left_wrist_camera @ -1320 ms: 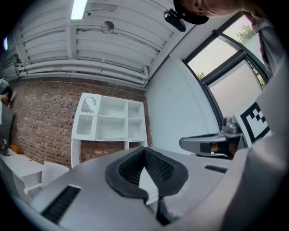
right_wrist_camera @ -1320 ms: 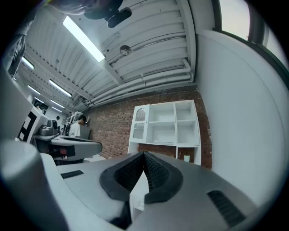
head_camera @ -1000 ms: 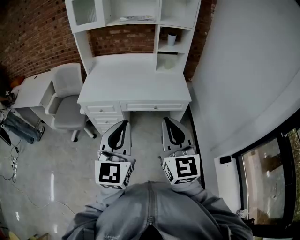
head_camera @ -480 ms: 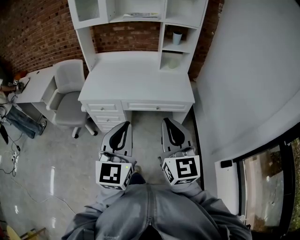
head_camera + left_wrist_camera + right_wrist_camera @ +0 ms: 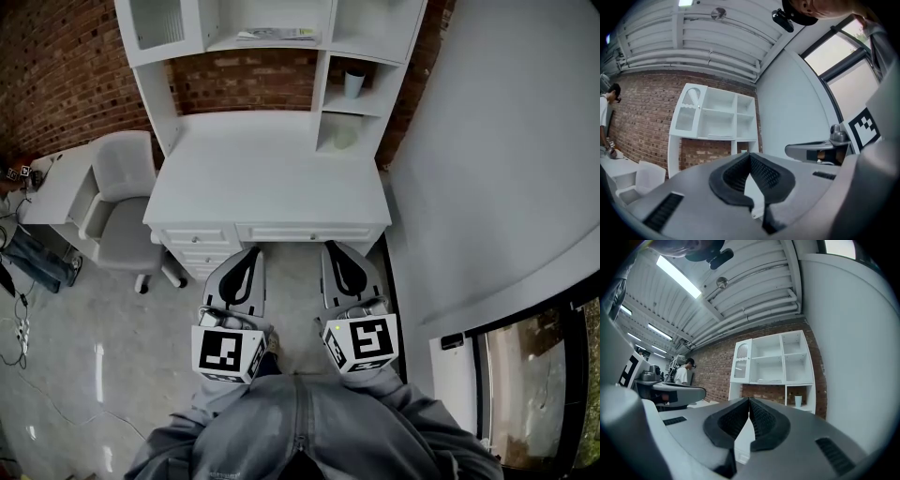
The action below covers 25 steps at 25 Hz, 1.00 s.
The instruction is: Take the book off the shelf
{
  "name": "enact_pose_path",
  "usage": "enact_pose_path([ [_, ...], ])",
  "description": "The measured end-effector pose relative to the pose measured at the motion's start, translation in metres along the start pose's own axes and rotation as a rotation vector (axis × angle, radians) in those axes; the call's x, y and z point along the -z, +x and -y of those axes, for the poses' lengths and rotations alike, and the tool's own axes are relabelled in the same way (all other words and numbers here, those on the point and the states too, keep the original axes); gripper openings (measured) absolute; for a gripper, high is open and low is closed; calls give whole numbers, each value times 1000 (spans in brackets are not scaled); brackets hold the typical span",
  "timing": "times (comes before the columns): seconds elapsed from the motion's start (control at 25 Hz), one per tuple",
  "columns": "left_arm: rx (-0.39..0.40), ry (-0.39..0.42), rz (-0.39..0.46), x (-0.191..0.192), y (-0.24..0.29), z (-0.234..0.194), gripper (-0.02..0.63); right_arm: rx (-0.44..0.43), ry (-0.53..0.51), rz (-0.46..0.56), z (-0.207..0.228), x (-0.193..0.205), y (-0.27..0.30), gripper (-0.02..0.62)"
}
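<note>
Both empty and closed, left tongs (image 5: 249, 255) and right tongs (image 5: 332, 249) are hanging before the counter (image 5: 262, 173); I am approaching, I judge; book (image 5: 275, 35) is lying flat on the upper shelf (image 5: 220, 45), well apart; next calls for reaching up and opening.

No readable text, labels, brands or numbers anywhere. Only black-and-white square patterns on left gripper (image 5: 248, 253) and right gripper (image 5: 333, 247), no letters. Print on book (image 5: 274, 36) too small to read.
</note>
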<state>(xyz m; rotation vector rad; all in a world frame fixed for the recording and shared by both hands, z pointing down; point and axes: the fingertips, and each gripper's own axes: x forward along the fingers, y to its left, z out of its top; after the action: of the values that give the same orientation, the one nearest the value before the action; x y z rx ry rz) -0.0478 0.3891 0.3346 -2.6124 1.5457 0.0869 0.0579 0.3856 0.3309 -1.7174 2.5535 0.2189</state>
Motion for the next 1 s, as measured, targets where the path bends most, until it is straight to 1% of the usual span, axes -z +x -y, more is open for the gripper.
enact_pose_path([
  [0.24,29,0,-3,5,55,-41,6,22,5,-2,15,7,67,28],
  [0.52,66,-1,-8,8,104,-81,6,57,16,-12,26,13,128,28],
  [0.72,96,-7,-15,14,128,-104,6,87,15,-16,29,17,157,28],
  [1.0,132,-23,-30,24,147,-122,6,130,31,-43,32,29,178,28],
])
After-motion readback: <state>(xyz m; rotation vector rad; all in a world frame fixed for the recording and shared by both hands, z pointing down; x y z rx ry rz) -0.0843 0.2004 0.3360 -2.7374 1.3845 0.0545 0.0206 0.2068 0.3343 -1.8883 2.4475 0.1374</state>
